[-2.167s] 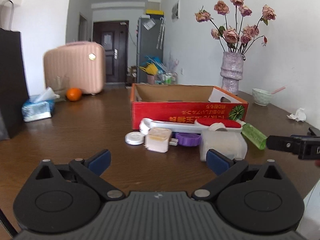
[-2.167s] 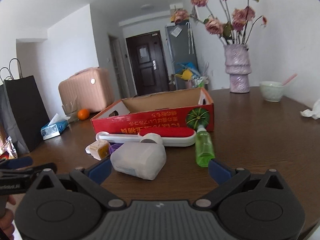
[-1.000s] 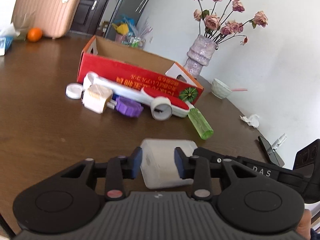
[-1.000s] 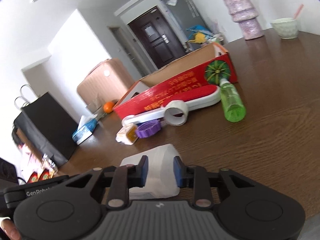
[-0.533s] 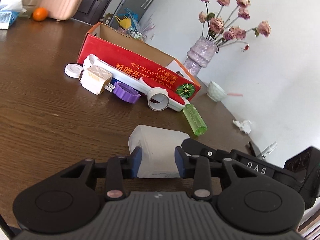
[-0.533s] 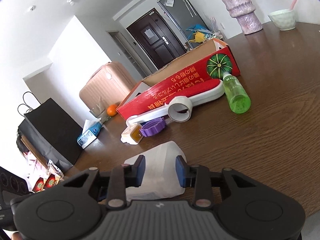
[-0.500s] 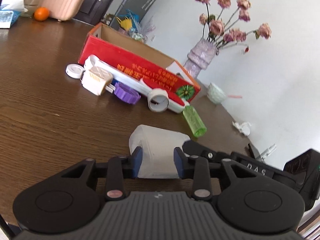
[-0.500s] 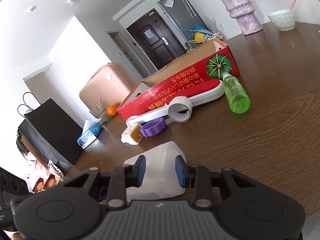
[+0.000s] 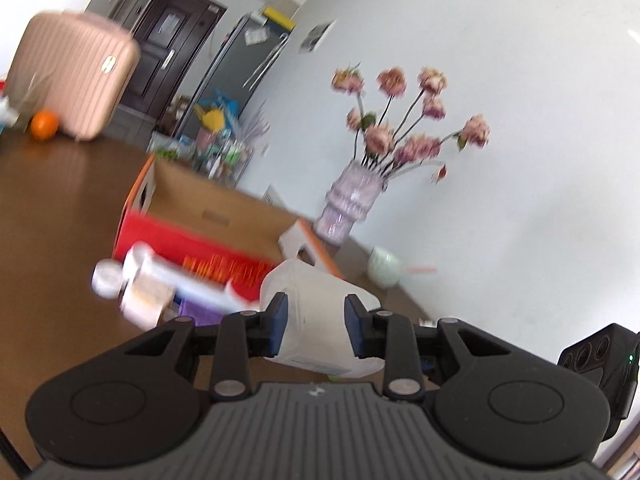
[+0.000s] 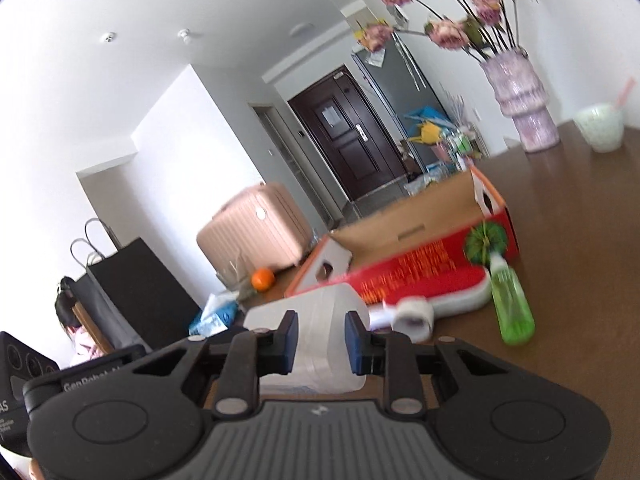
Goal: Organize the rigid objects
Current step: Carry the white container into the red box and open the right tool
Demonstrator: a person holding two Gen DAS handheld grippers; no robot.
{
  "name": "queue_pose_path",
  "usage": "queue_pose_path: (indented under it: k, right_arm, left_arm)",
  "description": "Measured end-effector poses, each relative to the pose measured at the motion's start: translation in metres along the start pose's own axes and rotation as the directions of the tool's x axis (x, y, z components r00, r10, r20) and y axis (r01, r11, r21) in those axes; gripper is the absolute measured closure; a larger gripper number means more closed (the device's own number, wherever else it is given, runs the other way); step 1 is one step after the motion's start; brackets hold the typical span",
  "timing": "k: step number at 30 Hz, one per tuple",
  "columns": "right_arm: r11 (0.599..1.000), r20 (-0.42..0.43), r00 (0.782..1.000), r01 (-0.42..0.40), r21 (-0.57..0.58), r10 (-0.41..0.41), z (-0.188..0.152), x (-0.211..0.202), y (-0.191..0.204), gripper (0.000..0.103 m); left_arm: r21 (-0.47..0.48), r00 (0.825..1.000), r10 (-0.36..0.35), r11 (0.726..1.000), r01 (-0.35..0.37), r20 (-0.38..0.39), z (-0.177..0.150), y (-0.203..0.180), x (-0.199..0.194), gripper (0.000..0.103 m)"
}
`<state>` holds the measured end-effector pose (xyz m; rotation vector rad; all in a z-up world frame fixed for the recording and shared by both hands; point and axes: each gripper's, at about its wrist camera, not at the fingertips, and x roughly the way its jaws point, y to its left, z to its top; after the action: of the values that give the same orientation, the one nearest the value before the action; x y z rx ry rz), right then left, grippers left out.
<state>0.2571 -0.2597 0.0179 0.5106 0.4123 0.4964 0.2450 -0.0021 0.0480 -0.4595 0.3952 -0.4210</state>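
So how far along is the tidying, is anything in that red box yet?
Nothing visible in the red box yet. Both grippers, left and right, clamp the white jug, the right's jaws closing tighter. The green bottle and tape roll wait outside.

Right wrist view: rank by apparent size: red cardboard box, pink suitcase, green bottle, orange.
1. red cardboard box
2. pink suitcase, farther back, so its true size against the box is unsure
3. green bottle
4. orange

White walls (image 10: 168,92), dark door (image 10: 344,132)
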Motion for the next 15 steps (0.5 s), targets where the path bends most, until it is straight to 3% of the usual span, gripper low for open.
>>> queue_pose_path:
  k: [5,10,15]
  right_arm:
    - [1.0,0.056,0.998,-0.001,-0.01,0.002,0.052,0.022,0.004,0.078]
    - [1.0,0.098,0.995,0.004,-0.019,-0.003,0.116,0.069,0.002,0.078]
    - [0.999,0.037,0.999,0.033,0.016,-0.034,0.164,0.151,-0.028,0.079]
  left_arm:
    - [0.049,0.999,-0.004,0.999,0.002,0.045,0.058,-0.015,0.034,0.072]
    - [0.071,0.996,-0.022,0.997,0.016,0.081,0.121,-0.014,0.088,0.072]
    - [0.015,1.0,0.001,1.0,-0.001,0.028,0.163,0.022,0.17,0.072]
